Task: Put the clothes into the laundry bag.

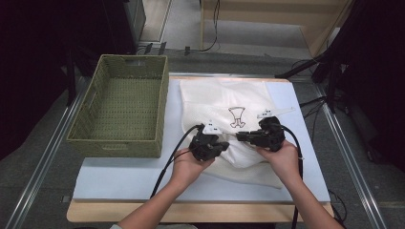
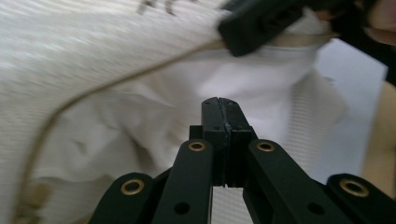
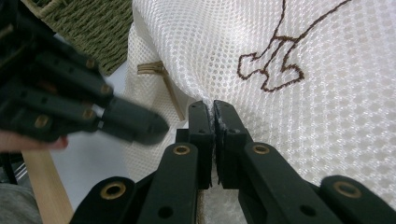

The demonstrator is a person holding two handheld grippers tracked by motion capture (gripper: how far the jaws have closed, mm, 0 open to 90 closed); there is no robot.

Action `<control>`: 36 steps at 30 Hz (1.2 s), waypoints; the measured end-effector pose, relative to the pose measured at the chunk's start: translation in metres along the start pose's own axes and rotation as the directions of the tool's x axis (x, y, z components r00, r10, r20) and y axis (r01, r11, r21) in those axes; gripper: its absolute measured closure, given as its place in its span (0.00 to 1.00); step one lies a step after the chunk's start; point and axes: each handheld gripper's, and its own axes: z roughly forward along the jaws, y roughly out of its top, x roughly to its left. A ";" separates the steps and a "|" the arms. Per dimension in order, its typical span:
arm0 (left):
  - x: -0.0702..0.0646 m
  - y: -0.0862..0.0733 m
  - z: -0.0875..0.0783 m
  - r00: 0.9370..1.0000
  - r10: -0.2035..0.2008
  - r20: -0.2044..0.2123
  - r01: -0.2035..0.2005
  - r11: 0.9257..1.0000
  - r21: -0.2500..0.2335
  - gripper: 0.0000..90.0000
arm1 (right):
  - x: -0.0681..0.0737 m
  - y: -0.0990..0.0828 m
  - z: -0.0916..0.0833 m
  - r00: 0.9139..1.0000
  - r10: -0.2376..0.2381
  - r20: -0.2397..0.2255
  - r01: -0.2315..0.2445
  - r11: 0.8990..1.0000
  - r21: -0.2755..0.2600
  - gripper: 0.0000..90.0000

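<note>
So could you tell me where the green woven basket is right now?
In the high view, the green woven basket sits at the table's left, beside the white mesh bag.

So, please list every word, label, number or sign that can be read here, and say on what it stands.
No readable words or numbers anywhere.
White mesh laundry bag: a brown outline drawing, a picture, no letters.
Left gripper view: dark marks at the top edge, too blurred to read.

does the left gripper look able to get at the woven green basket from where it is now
Probably yes. The woven green basket sits open just to the left of the left gripper, with bare white table mat between them; its jaws are shut on the white mesh bag, though.
</note>
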 end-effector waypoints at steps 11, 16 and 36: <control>-0.035 -0.018 0.029 0.996 0.070 0.061 -0.073 0.997 0.039 1.00 | -0.002 -0.005 -0.019 1.000 0.004 0.008 -0.004 1.000 -0.030 0.98; -0.040 -0.021 0.044 0.996 0.081 0.044 -0.082 0.996 0.032 1.00 | 0.003 -0.007 -0.026 1.000 -0.002 0.017 0.002 1.000 -0.028 0.98; -0.024 0.008 0.080 0.986 0.100 -0.130 -0.101 0.995 0.000 1.00 | -0.003 -0.020 -0.040 0.999 0.022 0.044 -0.021 1.000 -0.020 0.97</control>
